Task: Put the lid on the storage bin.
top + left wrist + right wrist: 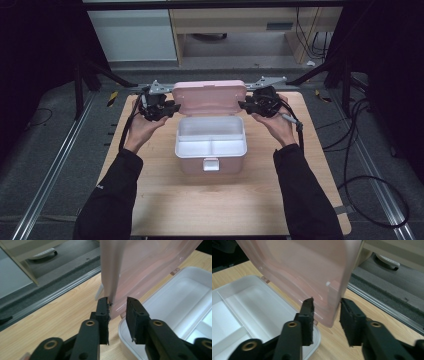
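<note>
Both my tongs, left gripper point(172, 107) and right gripper point(243, 104), straddle the side edges of the raised pink lid point(209, 97) behind the open box point(210, 150), jaws spread, not pinching.

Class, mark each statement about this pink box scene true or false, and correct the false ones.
1. The pink lid stands raised above the box. True.
2. The white tray inside the box is full of tools. False: its compartments look empty.
3. The left gripper has the lid's edge between its jaws. True.
4. The right gripper rests flat on the table. False: it is up at the lid's other side edge.
5. The box's front latch is blue. False: it is pale pink.
</note>
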Motion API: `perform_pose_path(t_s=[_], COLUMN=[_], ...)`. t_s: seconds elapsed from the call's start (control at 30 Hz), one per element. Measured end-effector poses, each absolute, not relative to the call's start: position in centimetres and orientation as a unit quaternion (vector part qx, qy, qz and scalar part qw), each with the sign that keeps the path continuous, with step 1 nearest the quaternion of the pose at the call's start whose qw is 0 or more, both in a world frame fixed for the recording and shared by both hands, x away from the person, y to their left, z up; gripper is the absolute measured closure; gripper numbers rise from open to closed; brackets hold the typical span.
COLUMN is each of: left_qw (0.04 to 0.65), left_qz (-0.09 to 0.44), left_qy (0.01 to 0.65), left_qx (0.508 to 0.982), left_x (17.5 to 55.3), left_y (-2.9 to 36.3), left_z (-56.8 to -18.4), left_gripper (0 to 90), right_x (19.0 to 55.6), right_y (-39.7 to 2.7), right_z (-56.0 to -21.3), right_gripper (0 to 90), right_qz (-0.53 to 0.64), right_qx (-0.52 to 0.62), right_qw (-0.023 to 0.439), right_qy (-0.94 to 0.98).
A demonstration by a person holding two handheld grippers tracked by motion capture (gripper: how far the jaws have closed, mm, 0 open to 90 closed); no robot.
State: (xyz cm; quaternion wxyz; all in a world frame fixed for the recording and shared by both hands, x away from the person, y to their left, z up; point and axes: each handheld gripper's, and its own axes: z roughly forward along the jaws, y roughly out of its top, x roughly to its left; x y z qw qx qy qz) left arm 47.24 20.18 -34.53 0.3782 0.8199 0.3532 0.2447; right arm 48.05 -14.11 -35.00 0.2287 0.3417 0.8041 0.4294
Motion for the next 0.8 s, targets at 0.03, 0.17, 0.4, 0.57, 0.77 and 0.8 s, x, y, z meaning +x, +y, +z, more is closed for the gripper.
perform_pose_path(t_s=[0.03, 0.17, 0.4, 0.57, 0.77, 0.8], left_qw=[0.377, 0.372, 0.369, 0.373, 0.377, 0.380], left_qz=[0.248, 0.243, 0.236, 0.229, 0.221, 0.221], left_qy=[0.354, 0.354, 0.355, 0.350, 0.347, 0.346], left_qx=[0.819, 0.823, 0.826, 0.828, 0.830, 0.829], left_x=[46.8, 46.2, 45.3, 44.4, 43.5, 43.2], left_y=[20.1, 20.3, 20.3, 20.6, 20.8, 20.9], left_z=[-34.6, -34.6, -35.1, -35.7, -36.3, -36.4], left_gripper=[73.4, 77.1, 78.8, 78.5, 76.9, 76.2], right_x=[47.8, 47.2, 46.0, 45.0, 43.8, 43.5], right_y=[-14.2, -14.3, -14.1, -14.3, -14.8, -14.9], right_z=[-35.1, -35.1, -35.3, -35.7, -36.1, -36.2], right_gripper=[69.0, 73.4, 74.1, 72.1, 71.1, 70.5], right_qz=[0.427, 0.421, 0.420, 0.416, 0.416, 0.415], right_qx=[0.341, 0.338, 0.328, 0.321, 0.315, 0.314], right_qw=[0.230, 0.229, 0.239, 0.235, 0.226, 0.225], right_qy=[0.805, 0.810, 0.812, 0.818, 0.822, 0.824])
